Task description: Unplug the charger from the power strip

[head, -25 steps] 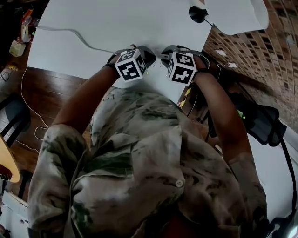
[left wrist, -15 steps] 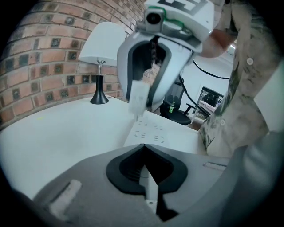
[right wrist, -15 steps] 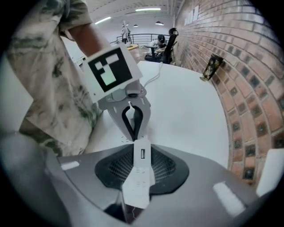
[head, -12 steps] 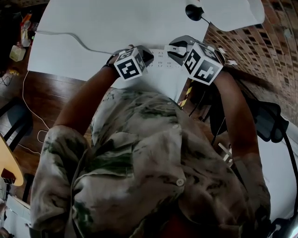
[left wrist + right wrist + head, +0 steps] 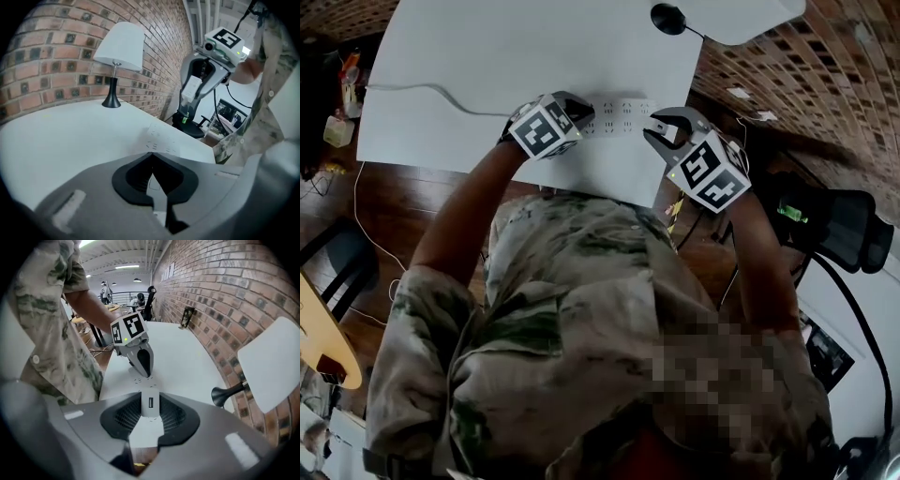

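Two tools: left tool [image 5: 151, 158] closed; right tool [image 5: 150, 395] grips charger [image 5: 191, 89].
Charger: clear above strip [image 5: 623, 116], which runs lengthwise between tools.

A big flat white table [image 5: 487, 56] stands against a red-brown brick wall [image 5: 56, 56]. On the table, close to the wall, is a lamp with a white shade and a round black foot [image 5: 119, 47]. The floor is dark brown wood [image 5: 394, 206]. A thin white wire [image 5: 354, 211] lies on the floor beside the table. A black office chair [image 5: 844, 234] stands near the table's corner. In the right gripper view, long bright lights [image 5: 127, 266] shine on a high ceiling, and more tables stand far back.
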